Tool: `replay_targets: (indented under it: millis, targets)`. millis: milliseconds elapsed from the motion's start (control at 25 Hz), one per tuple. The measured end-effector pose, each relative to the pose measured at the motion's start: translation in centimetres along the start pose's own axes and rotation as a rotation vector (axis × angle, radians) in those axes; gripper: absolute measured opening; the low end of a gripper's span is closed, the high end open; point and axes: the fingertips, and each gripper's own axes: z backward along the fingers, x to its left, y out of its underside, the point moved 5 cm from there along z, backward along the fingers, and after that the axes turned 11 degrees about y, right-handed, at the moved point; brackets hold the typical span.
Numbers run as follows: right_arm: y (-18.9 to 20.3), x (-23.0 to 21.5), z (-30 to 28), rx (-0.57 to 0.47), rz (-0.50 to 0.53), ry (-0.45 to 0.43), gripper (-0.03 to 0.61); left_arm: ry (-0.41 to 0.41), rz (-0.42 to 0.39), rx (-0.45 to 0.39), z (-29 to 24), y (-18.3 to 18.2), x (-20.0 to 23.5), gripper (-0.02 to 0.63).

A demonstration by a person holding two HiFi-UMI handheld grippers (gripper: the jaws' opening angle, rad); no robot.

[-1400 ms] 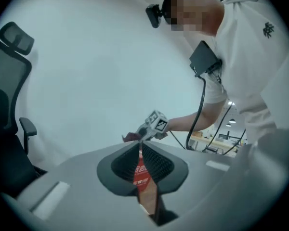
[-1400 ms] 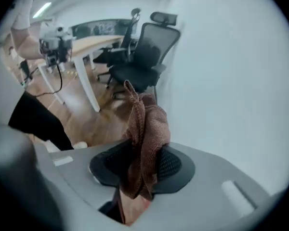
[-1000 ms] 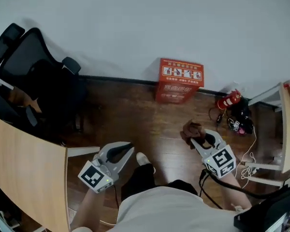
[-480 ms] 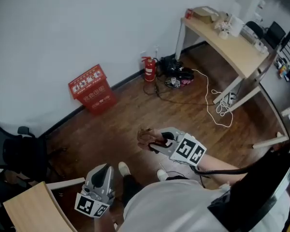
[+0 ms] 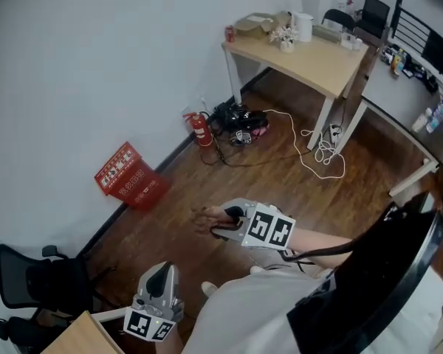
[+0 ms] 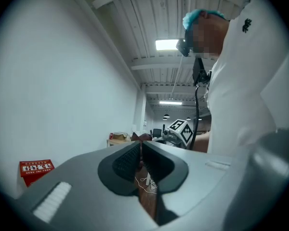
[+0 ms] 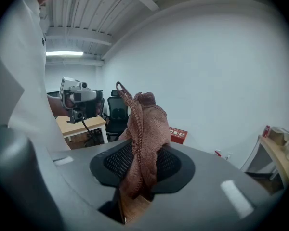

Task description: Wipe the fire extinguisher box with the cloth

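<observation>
Wooden floor, fire extinguisher box [image 5: 129, 178] well apart. My right gripper [image 7: 142, 161] pinches cloth [image 7: 145, 121]; left gripper [image 6: 140, 154] closed, empty. Approach step: next, reach box.

The fire extinguisher box [image 5: 129, 177] stands on the floor [image 5: 280, 175] against the wall [image 5: 74, 65], ahead and left of my right tongs [image 5: 220, 223]. The cloth [image 5: 205, 214] sits between those jaws. The fire extinguisher [image 5: 200, 129] stands right of the box on the same wall, beside a cable tangle [image 5: 240, 120]. The table [image 5: 310, 59] lies beyond. My left tongs [image 5: 162, 270] hang nearer me, with the office chair [image 5: 37, 282] to their left.
</observation>
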Motion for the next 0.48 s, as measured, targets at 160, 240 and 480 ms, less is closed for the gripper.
replay_targets:
  millis: [160, 240, 480]
  targets:
    - [-0.57, 0.29, 0.05, -0.02, 0.01, -0.002, 0.123, 0.001, -0.018, 0.003, 0.08, -0.26, -0.16, 0.006]
    - [-0.7, 0.29, 0.03, -0.024, 0.016, -0.005, 0.123, -0.002, -0.037, 0.013, 0.02, -0.36, -0.2, 0.007]
    - [-0.7, 0.15, 0.14, -0.029, 0.025, -0.005, 0.123, 0.003, -0.058, 0.023, -0.35, -0.28, -0.63, 0.008]
